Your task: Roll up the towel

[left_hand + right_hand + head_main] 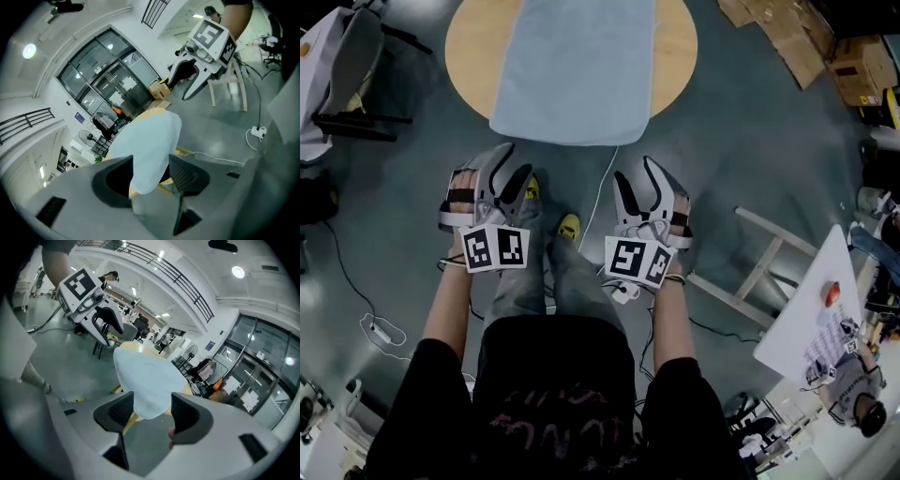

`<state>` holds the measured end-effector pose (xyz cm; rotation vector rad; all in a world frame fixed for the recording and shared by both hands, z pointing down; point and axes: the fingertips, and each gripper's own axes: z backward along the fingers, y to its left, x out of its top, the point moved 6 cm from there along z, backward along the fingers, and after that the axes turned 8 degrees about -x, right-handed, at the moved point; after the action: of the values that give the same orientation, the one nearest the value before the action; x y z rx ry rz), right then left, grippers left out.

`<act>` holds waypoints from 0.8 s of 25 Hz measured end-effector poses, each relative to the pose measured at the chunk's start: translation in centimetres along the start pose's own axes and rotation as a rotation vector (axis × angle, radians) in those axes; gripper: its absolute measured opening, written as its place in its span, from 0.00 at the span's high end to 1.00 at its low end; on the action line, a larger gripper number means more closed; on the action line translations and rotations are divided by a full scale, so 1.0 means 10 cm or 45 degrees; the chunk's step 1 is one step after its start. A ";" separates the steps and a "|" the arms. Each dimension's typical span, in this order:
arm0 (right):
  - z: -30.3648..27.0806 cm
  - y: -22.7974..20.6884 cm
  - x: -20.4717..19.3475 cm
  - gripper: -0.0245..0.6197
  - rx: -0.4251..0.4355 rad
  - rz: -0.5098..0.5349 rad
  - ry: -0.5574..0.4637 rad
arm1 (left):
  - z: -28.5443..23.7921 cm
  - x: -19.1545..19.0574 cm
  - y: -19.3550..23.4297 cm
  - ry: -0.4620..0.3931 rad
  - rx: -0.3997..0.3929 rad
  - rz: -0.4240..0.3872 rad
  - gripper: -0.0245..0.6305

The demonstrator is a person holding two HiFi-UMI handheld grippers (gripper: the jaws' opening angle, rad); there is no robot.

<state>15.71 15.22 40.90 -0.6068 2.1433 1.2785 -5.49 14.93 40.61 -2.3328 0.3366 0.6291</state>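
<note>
Left tool and right tool were held side by side above the grey floor, each with its jaws set apart and nothing caught between them — the towel was only seen beyond the gaps in both gripper views. Ahead of them stood the round wooden counter, and on it the pale blue towel was laid out flat and unrolled, its near edge draped over the counter's rim toward the person. It was touched by neither tool. A thin white cable was trailed across the floor between the tools.

The approach was judged to be the step in hand. It would be done well if both tools were brought to the hanging near edge together, one near each corner, and the hem were taken at matching depth — an uneven hold would likely skew the roll. The cloth should then be turned over itself away from the person, kept tight and square to its long sides.
</note>
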 end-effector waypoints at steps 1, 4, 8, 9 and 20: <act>-0.05 0.06 -0.04 0.56 -0.004 0.016 -0.002 | -0.05 -0.05 -0.03 0.007 0.017 -0.018 0.59; -0.17 0.23 -0.20 0.55 -0.034 0.043 -0.002 | -0.21 -0.17 -0.17 0.011 0.063 -0.062 0.55; -0.37 0.46 -0.41 0.53 -0.065 0.072 -0.016 | -0.46 -0.33 -0.34 -0.010 0.146 -0.090 0.51; -0.42 0.52 -0.44 0.52 -0.070 0.086 -0.025 | -0.51 -0.38 -0.37 -0.022 0.184 -0.092 0.49; -0.95 0.87 -0.66 0.50 -0.191 0.172 -0.055 | -1.00 -0.72 -0.42 -0.070 0.551 -0.157 0.41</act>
<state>12.80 11.20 54.54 -0.4966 2.0963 1.5224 -6.44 11.65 53.15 -1.9028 0.2703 0.5014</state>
